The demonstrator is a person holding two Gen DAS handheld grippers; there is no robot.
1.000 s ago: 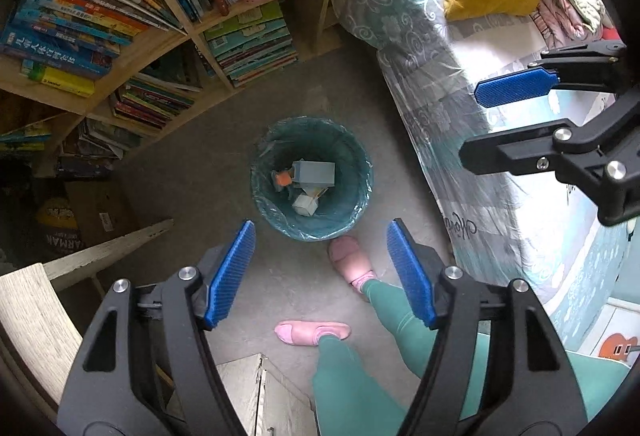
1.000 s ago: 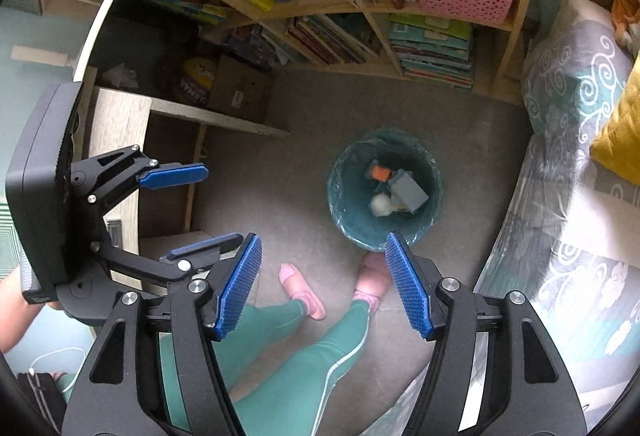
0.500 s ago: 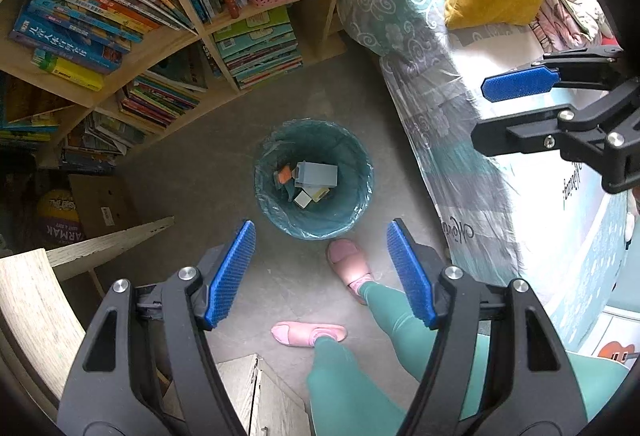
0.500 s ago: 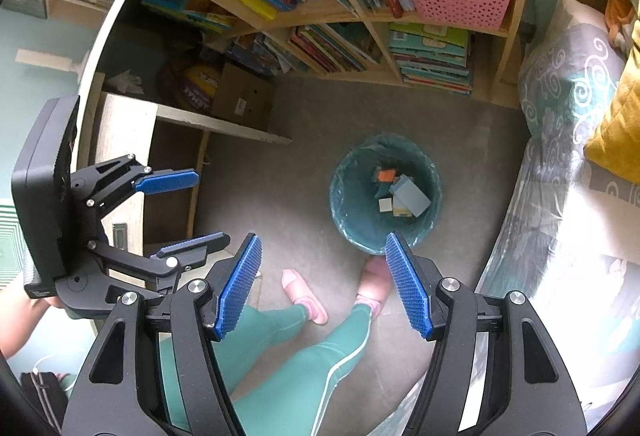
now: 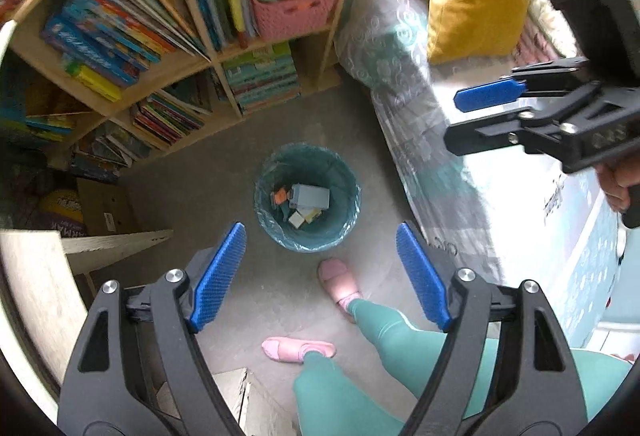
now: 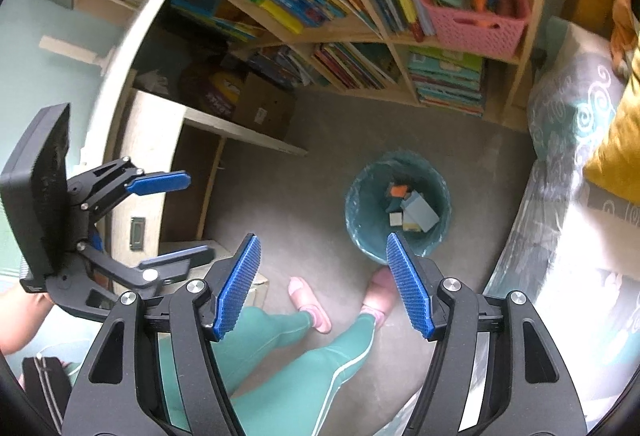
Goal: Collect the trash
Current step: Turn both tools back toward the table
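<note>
Landmark: round teal waste bin lined with a thin plastic bag, standing on the grey floor beside the bed with the grey-and-teal patterned cover; inside the bin lie a grey-blue box, an orange scrap and small pale cartons.

Left claw: well above the bin, pointing steeply down; jaws wide and opening, nothing between the blue pads; the bin shows just beyond the fingertips.

Right claw: also high above the bin; jaws wide and opening, empty; the bin lies just past its right fingertip.

A person's feet in pink slippers stand on the near side of the bin; wooden bookshelf on the far side.
</note>
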